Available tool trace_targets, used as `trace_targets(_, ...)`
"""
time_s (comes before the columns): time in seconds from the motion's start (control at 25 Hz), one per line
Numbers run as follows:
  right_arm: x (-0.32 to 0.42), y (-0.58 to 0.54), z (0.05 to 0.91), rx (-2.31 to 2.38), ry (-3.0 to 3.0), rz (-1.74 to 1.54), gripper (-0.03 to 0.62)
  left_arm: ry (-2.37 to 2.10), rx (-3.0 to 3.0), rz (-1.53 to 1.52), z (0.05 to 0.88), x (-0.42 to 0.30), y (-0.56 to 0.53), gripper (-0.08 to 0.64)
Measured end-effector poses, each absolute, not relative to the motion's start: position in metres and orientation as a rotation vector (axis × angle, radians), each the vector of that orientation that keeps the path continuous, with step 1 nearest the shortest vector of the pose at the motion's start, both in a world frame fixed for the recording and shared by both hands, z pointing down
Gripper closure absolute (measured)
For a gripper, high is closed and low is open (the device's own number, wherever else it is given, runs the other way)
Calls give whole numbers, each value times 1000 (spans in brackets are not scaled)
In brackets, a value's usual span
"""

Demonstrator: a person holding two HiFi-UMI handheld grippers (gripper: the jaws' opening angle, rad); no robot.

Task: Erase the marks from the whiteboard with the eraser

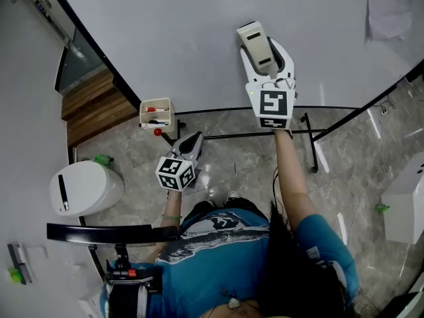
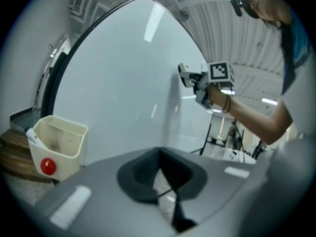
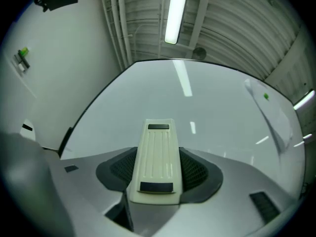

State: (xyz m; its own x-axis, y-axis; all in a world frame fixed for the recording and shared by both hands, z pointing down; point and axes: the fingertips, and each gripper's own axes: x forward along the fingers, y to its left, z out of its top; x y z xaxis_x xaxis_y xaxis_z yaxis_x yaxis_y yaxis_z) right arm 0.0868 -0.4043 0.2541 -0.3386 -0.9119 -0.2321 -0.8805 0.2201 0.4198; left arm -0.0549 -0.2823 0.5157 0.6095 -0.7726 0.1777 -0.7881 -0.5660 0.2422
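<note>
**Right gripper view: eraser (image 3: 155, 157) may twist loose**

My right hand-held gripper (image 3: 154, 174) clamps the eraser's near end, up at the whiteboard (image 3: 207, 98); hard pressing could lever it free. My left hand-held gripper (image 2: 165, 184) hangs closed, empty. I see no marks, so I might wipe blind.

Open for a pass across nearly all of the whiteboard (image 1: 185, 38), barred only at its lower left corner by a cream marker box (image 1: 157, 114), at its far right by a pinned paper sheet (image 1: 389, 8), and beneath its bottom edge by black stand legs (image 1: 309, 141).
</note>
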Motion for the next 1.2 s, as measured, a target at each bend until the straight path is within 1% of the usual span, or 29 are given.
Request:
trace_targets(0.16,174,-416,221,1988,-2283,-731,330,-1224,2566,77,515,-40,-285,555)
trace_targets(0.28,223,-422,208,2112,-2222,-691,330,-1205,2576,76,516,-34,-287,555)
trace_targets(0.4,245,-423,204,2156,-2187,-660,330,-1199,2581,75,513,-32,-285,555)
trace_targets(0.6,249,-428,206,2172,-2192,-648,330,-1215,2570,73,514,-31,-287,555)
trace_targets(0.84,229,-434,214,2161,-2234,-625,330,-1241,2545,76,517,-37,-286,555)
trace_targets(1.04,155,-426,217,2030,-2278,-678,330,-1267,2532,64,505,-59,-270,555)
trace_targets(1.2,96,-435,253,1883,-2321,-699,330,-1315,2497,61,516,-70,-269,555)
